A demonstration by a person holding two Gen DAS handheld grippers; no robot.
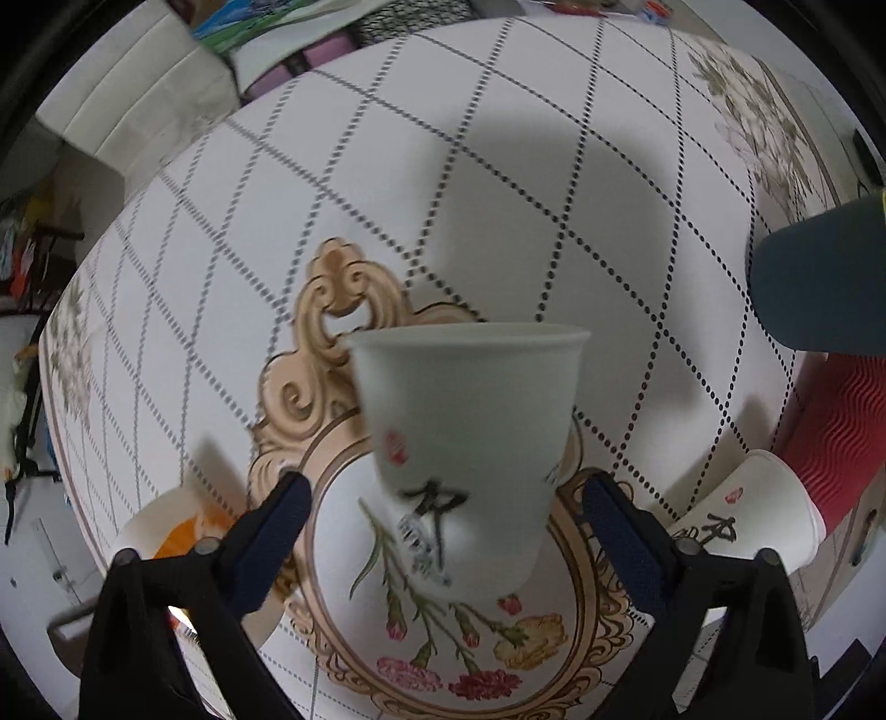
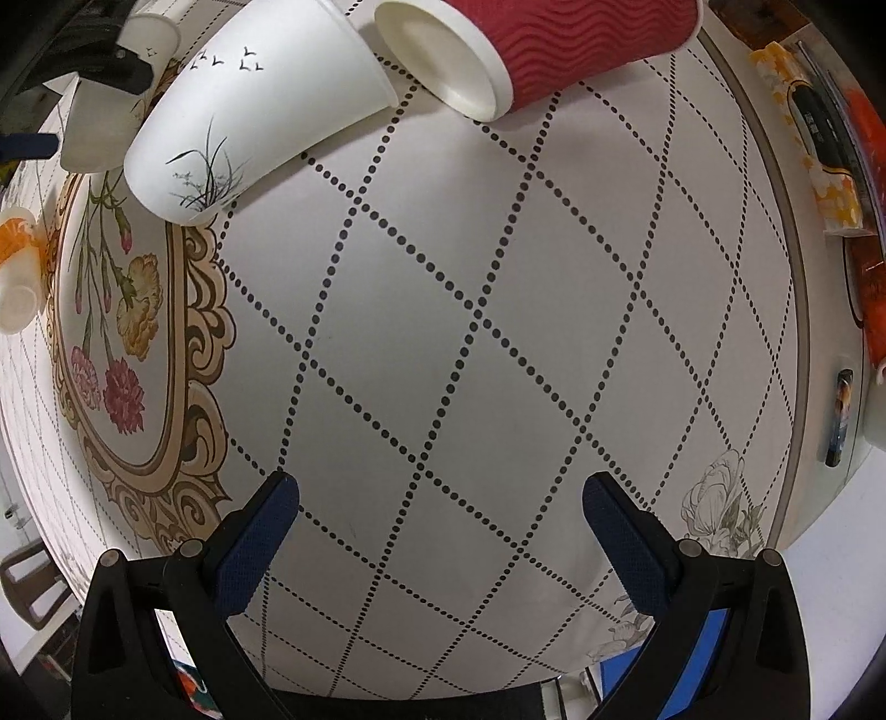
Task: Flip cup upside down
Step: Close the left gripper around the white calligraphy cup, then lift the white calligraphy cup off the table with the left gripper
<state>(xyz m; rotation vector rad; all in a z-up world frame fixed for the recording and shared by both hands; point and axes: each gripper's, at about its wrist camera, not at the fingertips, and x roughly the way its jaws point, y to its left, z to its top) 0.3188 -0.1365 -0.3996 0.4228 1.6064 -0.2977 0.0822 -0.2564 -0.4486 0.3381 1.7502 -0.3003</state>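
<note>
A white paper cup with black characters and a red stamp stands upright, mouth up, on the patterned tablecloth. It sits between the open fingers of my left gripper, which do not touch it. My right gripper is open and empty above bare tablecloth. The same cup and the left gripper show small at the top left of the right wrist view.
A second white cup lies on its side at the right, also in the right wrist view. A red ribbed cup lies beside it. A small orange-and-white cup lies left. A dark blue object is at the right edge.
</note>
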